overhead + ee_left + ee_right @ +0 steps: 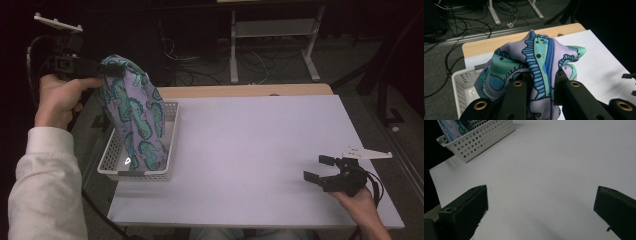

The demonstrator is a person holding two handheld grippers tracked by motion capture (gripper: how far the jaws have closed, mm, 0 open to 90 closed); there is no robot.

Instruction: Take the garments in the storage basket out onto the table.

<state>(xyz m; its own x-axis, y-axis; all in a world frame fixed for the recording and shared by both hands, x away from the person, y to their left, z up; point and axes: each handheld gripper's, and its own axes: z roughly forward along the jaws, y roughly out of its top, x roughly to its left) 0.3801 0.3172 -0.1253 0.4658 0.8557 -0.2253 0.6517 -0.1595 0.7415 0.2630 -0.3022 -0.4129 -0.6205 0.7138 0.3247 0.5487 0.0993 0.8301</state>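
Observation:
A lilac cloth (135, 115) printed with teal and blue seahorses hangs from my left gripper (112, 70), which is shut on its top edge high above the table's left side. The cloth's lower end rests inside a white perforated basket (170, 107). In the left gripper view the bunched cloth (536, 62) is pinched between the two black jaws of the left gripper (541, 75). My right gripper (320, 167) rests low over the table near the front right, jaws wide apart and nothing between them; the right gripper (540, 200) faces bare white surface.
A white board (260, 150) covers the wooden table (245, 90). The basket (484, 137) stands at the board's left edge. Behind the table lie floor cables and a white metal stand (272, 35).

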